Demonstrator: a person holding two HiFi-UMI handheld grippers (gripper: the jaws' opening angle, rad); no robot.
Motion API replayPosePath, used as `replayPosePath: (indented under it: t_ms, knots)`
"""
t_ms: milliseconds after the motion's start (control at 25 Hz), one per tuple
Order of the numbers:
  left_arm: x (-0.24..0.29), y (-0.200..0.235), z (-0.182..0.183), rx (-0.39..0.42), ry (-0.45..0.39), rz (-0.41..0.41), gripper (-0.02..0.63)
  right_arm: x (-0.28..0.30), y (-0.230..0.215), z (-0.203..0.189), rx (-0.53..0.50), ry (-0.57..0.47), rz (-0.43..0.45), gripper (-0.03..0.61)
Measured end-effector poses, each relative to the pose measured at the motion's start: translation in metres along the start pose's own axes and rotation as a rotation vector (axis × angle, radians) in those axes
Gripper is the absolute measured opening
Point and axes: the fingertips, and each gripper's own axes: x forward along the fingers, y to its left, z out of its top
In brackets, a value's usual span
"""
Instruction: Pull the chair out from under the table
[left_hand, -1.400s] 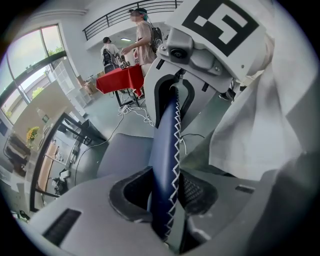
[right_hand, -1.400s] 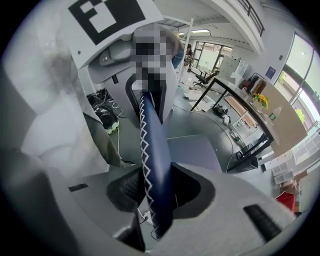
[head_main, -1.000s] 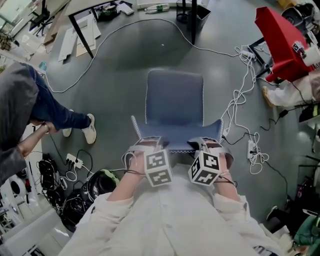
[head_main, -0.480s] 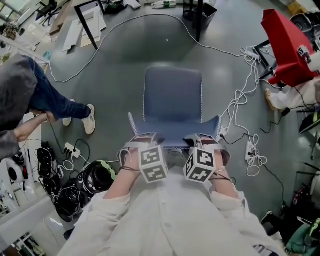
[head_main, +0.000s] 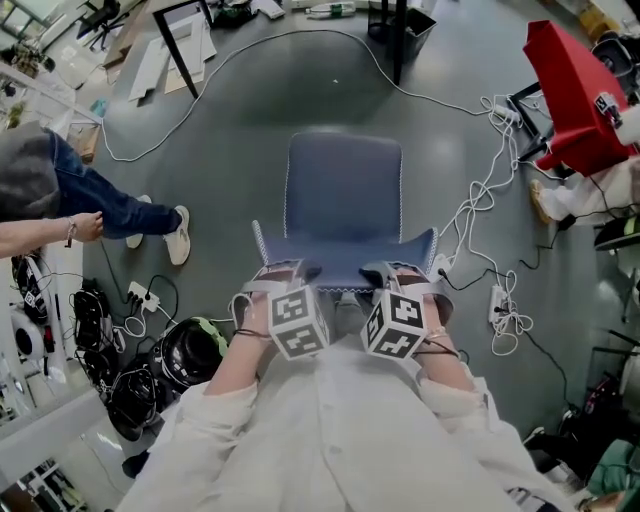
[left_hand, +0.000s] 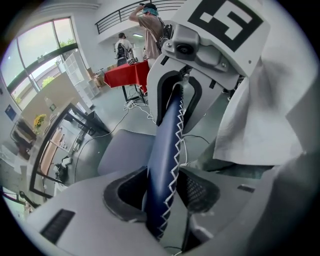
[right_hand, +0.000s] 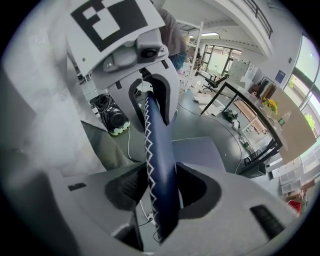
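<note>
Blue upholstery with white zigzag stitching covers the chair (head_main: 343, 195), which is seen standing on the grey floor (head_main: 240, 130), well apart from the black-legged bench (head_main: 395, 45) beyond it. The top edge of its backrest is straddled by the left tool (head_main: 283, 273) and the right tool (head_main: 400, 272). Both sets of jaws have just been opening and are held slackly apart around that edge. White cables (head_main: 478, 200) are looped at the chair's right, near a red-draped bench (head_main: 565, 90). A person's white shoe (head_main: 179, 240) and a black helmet-like object (head_main: 190, 350) are seen at its left.
</note>
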Motion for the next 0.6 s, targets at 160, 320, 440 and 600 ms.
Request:
replayPosePath:
  t_ms: [160,320,440,600]
  knots:
    - [0.007,-0.004,-0.004,0.027,0.031,0.030,0.220,-0.004,-0.001,0.005,0.031,-0.057,-0.011,0.181]
    - [-0.003,-0.009,0.002,-0.006,-0.026,-0.013,0.250,-0.017,0.000,0.010,0.036,-0.104,-0.007,0.192]
    - [-0.023,-0.011,0.015,-0.049,-0.108,-0.050,0.249,-0.034,0.002,0.017,0.030,-0.144,0.004,0.193]
    - [-0.057,-0.001,0.042,-0.180,-0.294,-0.049,0.249,-0.066,-0.006,0.036,0.043,-0.259,-0.018,0.192]
